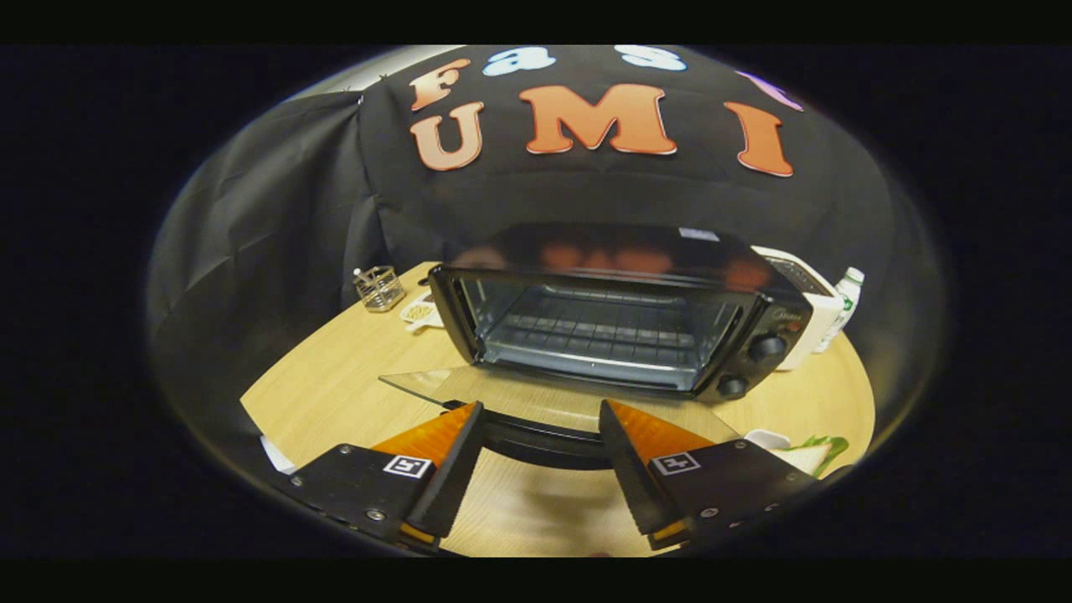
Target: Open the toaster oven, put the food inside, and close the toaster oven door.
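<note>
Looking along the claw [540, 419], I am seeing its two fingers spread wide apart and grasping nothing, with the tips sitting just over the dark curved handle [540, 442] of the toaster oven door [502, 392]. That glass door is lying folded down flat toward me, its handle edge passing between and just ahead of the fingers. Beyond it the toaster oven [620, 314] is standing open on the wooden bench [352, 394], its wire rack [599, 335] showing inside and two knobs [766, 347] sitting on its right-hand panel. I am making out the food [808, 455], pale with something green on it, lying on the bench just beside the right finger, though I cannot tell what it is. Left of the oven a small wire basket [378, 287] is standing, and to the oven's right a white appliance [812, 314] and a white bottle [844, 306] are standing near each other.
</note>
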Demonstrator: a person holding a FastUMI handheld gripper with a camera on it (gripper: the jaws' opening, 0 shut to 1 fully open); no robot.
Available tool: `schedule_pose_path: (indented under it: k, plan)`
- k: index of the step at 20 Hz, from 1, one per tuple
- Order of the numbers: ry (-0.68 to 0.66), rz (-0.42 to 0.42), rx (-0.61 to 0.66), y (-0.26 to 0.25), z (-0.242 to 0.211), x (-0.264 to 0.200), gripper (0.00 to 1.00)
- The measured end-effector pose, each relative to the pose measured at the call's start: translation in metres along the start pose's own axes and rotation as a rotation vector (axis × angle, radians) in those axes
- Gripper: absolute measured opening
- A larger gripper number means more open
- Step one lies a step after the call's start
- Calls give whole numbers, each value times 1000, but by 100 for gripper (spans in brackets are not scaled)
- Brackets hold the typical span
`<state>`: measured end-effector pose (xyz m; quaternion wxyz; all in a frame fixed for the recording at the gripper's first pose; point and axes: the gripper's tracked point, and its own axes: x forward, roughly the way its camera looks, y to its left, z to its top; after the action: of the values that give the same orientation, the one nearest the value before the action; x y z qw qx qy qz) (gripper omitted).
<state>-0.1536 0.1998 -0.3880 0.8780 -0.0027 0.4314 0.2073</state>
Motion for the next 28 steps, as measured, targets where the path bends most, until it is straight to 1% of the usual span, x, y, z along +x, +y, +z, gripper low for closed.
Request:
schedule_pose_path:
  k: [6,9,11,12,15,19,21,23,24,28]
  plan:
    - [119,33,6,6,-35,7,80]
    - [204,29,48,6,-60,18,80]
    - [253,42,63,9,-76,27,80]
    - [258,47,44,8,-81,29,80]
    - [239,48,9,7,-77,30,77]
    - [270,55,62,4,-79,15,77]
    - [223,59,91,0,-67,0,77]
    - [188,40,99,-12,-54,-14,77]
    - [172,20,99,-23,-49,-23,78]
    - [108,-121,102,-87,-27,-52,82]
